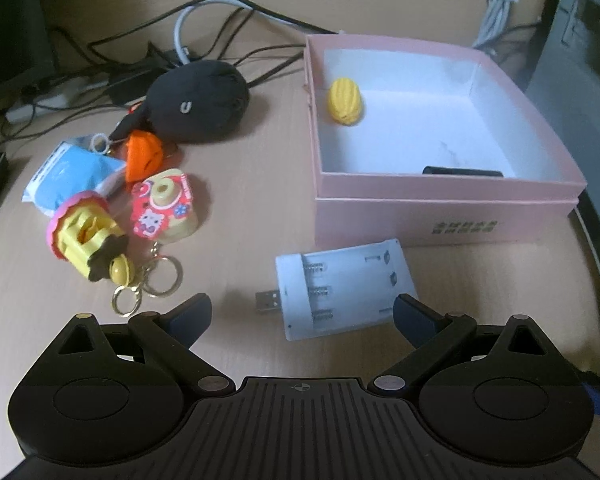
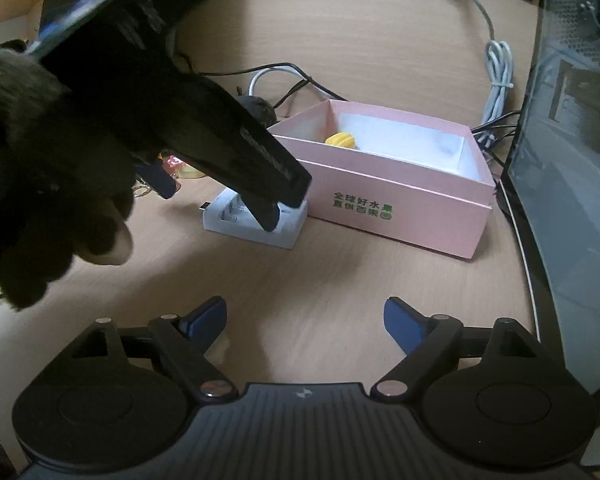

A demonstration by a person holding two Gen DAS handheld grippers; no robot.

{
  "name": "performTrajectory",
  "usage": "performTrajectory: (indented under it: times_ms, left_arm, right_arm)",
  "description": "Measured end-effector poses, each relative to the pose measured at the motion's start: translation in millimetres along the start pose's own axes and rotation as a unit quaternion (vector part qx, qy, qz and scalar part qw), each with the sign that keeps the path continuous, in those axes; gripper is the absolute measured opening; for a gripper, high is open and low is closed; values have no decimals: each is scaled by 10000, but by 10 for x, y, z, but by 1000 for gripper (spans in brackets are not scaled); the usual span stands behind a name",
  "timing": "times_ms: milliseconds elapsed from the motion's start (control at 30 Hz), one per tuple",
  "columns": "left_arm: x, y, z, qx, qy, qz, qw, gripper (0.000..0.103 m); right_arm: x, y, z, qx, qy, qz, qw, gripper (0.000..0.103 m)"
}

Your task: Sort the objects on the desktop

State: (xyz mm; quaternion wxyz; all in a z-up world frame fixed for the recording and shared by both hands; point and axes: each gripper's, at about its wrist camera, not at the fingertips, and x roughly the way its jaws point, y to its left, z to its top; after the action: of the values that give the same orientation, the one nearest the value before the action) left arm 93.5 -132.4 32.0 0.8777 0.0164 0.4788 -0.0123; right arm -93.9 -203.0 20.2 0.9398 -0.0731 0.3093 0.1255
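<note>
Left wrist view: left gripper point(image 1: 302, 312) spread wide, holding nothing, poised over the white battery charger point(image 1: 346, 290), which lies flat on the desk point(image 1: 260, 184) just at 7 o'clock of the pink box point(image 1: 444, 208). Risk, in my judgement: hard, smooth plastic may slip or pivot, and the USB plug point(image 1: 268, 301) could snag. The ribbed yellow toy point(image 1: 345, 101) sits in the box. Right wrist view: right gripper point(image 2: 305, 318) agape, empty, over bare woodgrain at 6 o'clock of the box.

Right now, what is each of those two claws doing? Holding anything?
Left gripper: open, holding nothing, poised over the white battery charger.
Right gripper: open, empty, above bare desk.
</note>
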Motion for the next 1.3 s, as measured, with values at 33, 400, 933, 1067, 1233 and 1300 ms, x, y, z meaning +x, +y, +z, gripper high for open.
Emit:
performTrajectory:
  times_ms: [33, 400, 933, 1067, 1233, 1300]
  left_arm:
    - [4, -6, 3, 17, -34, 5, 10000, 99]
    - [-65, 37, -7, 139, -9, -155, 9998, 43]
    - [-386, 234, -257, -84, 290, -1235, 9919, 68]
    - [-499, 432, -209, -199, -69, -904, 9957, 86]
    - [-515, 735, -211, -380, -168, -576, 9975, 93]
    - [-497, 859, -245, -422, -155, -514, 9977, 94]
  right_arm:
    - [-16, -9, -9, 10, -3, -3, 10000, 89]
    - [-39, -28, -29, 52, 66, -70, 9999, 90]
    - [25, 121, 20, -111, 246, -184, 9995, 93]
    - [76, 295, 156, -145, 76, -124, 9998, 100]
    - [327, 521, 334, -176, 138, -64, 9997, 103]
    - [431, 589, 354, -59, 267, -130, 9995, 103]
